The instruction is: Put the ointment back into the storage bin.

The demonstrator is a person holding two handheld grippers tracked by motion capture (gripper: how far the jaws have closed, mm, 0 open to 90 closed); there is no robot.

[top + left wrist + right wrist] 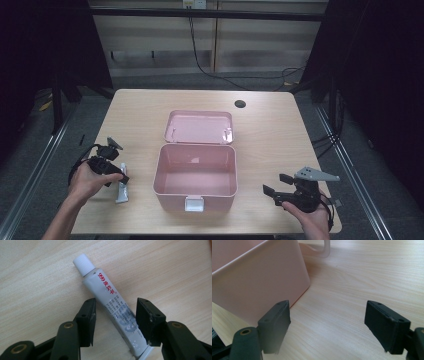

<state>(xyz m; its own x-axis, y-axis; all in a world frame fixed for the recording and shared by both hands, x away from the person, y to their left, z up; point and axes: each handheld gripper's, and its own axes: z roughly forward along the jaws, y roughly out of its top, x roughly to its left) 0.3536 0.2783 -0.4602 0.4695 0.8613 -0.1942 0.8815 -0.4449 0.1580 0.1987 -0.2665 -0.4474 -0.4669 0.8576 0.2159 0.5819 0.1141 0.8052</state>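
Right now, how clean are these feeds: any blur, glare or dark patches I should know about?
High view: dim and soft, surroundings nearly black, faint sheen on the lid. Left gripper view: sharp, the tube print is readable, jaws slightly soft. Right gripper view: even light, the box wall and near jaws blurred.

Both grippers are black: the left gripper (115,315) shows blocky jaws with small screw holes and brass-ringed pivots at 7 and 5 o'clock. The right gripper (277,186) carries a grey three-cornered plate (316,174) on top, black cable looping behind. Bare forearms, no sleeves.
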